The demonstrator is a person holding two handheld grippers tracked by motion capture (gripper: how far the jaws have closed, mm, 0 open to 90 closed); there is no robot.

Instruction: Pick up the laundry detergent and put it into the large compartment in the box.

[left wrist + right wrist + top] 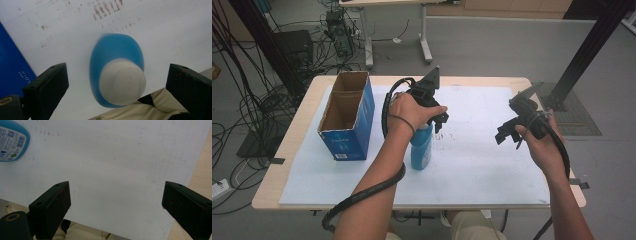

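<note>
— While the left gripper (435,112) hovers above the blue bottle (421,146), jaws spread wide and empty, which step is this?

— Lining up for a grasp, I'd judge — the bottle stands upright mid-worktop (492,165), beside the open blue box (348,116). Next: lower and close around it.

— And the right gripper (512,131)?

— Jaws released, well apart, over bare sheet. Its view catches the bottle's label; the left gripper view shows the white cap (122,82) from above.

The scene is being lit evenly and softly from overhead. The white sheet (472,165) is being rendered bright, without harsh glare. The blue bottle (117,68) is being blurred in the left gripper view, its white cap (122,82) softened. Faint shadows are being cast.
</note>
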